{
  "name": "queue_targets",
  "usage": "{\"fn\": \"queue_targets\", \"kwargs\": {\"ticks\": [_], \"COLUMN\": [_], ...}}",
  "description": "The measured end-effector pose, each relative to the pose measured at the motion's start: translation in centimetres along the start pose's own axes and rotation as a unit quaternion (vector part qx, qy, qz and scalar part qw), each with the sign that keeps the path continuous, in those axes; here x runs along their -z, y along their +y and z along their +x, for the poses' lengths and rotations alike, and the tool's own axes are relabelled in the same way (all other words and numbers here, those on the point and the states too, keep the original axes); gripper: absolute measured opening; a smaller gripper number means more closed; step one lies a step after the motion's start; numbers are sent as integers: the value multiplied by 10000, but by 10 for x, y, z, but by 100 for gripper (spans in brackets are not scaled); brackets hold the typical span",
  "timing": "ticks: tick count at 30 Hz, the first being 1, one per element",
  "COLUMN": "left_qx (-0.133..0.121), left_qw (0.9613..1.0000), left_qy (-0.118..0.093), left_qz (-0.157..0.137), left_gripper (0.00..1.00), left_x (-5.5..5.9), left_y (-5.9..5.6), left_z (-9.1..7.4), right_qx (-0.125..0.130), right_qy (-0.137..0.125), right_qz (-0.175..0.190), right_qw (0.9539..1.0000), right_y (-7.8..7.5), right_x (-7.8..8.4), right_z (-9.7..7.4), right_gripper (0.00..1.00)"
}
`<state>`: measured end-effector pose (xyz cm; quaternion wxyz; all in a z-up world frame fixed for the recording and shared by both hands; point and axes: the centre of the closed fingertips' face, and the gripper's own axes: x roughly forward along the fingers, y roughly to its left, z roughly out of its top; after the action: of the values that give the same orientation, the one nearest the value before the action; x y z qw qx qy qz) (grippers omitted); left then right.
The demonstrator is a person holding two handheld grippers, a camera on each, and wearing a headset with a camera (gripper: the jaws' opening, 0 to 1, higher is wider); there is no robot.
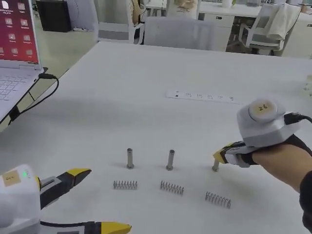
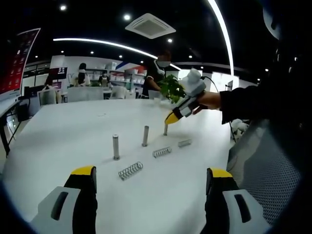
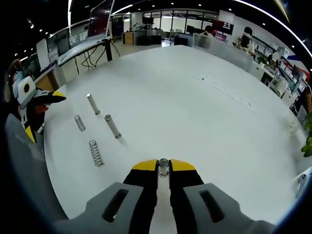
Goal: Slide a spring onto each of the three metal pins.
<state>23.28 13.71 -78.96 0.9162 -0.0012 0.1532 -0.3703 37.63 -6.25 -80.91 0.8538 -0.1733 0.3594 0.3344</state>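
Three metal pins stand upright in a row on the white table: the left pin (image 1: pixel 130 158), the middle pin (image 1: pixel 170 160) and the right pin (image 1: pixel 215 166). My right gripper (image 1: pixel 218 157) is shut on the top of the right pin (image 3: pixel 163 165), seen between its yellow tips. Three springs lie in front of the pins: left spring (image 1: pixel 125 185), middle spring (image 1: pixel 172 187), right spring (image 1: pixel 218 199). My left gripper (image 1: pixel 100 200) is open at the near left, short of the left spring (image 2: pixel 130 170), with nothing between its fingers.
A white power strip (image 1: pixel 202 96) lies across the table beyond the pins. A laptop (image 1: pixel 14 53) with its black cable (image 1: pixel 41 92) sits at the far left edge. Chairs (image 1: pixel 178 31) stand behind the table's far edge.
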Motion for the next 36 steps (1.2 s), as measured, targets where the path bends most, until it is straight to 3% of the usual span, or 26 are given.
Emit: {"fn": "queue_targets", "kwargs": {"ticks": [21,36], "left_qx": [23,12], "left_qw": [10000,10000], "left_qy": [5,9], "left_qz": [18,14], "left_gripper": [90,90], "left_x": [-1,-1], "left_y": [-4,-3], "left_z": [-1,0], "right_qx": [-6,6], "right_qy": [-52,-197], "right_qz": [-82,-169], "right_qw": [10000,9997], "right_y": [-3,-1], "right_x": [-1,-5], "right_z": [1,-4], "right_gripper": [8,17]}}
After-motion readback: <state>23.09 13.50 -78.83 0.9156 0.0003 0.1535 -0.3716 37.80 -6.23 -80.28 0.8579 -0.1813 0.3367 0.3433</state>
